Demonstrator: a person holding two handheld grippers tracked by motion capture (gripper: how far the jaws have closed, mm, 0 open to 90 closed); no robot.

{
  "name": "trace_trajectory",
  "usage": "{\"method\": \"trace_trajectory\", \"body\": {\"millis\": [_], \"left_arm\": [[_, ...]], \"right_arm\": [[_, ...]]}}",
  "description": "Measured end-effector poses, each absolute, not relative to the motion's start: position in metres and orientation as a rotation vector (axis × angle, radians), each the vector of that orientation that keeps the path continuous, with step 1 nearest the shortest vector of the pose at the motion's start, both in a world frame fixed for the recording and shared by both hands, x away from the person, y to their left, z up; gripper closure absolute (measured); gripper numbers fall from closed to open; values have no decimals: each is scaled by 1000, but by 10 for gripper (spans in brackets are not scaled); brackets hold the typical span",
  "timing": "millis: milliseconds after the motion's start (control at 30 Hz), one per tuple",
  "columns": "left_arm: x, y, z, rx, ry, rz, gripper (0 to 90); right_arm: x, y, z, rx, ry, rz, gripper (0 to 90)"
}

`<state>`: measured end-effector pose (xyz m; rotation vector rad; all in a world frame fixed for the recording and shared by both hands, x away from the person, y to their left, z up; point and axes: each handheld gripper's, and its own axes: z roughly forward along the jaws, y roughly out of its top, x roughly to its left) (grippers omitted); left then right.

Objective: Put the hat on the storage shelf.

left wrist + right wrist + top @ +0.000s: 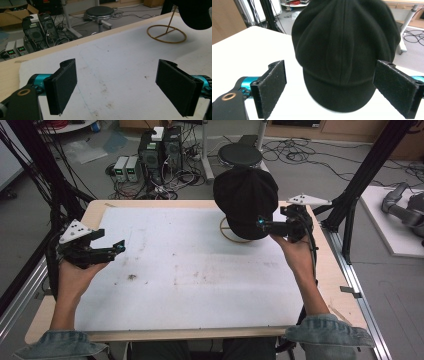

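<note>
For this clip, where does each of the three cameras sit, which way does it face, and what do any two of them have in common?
High view: above the person's side, facing forward and down on the table; forearms, denim sleeves, left gripper and right gripper show.
Left gripper view: rides the left gripper, facing across the white mat toward the stand's ring base; its open black jaws show.
Right gripper view: rides the right gripper, facing the black cap close up; open jaws show.
Shared: all three see the cap; high and left gripper views share the stool.

Black fingers (62, 86), rolled denim sleeves (327, 330)
</note>
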<state>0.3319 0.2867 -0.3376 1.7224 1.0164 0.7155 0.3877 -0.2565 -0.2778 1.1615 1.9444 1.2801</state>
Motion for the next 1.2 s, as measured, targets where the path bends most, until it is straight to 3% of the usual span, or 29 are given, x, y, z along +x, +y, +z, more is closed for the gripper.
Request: {"method": "trace_trajectory", "body": {"millis": [467, 1200], "left_arm": [[330, 292, -346, 1720, 1044, 723, 175], [331, 284, -350, 1747, 1033, 718, 175]], "right_arm": [[341, -257, -320, 1119, 1977, 1319, 112], [335, -261, -339, 1180, 1984, 1350, 113]]}}
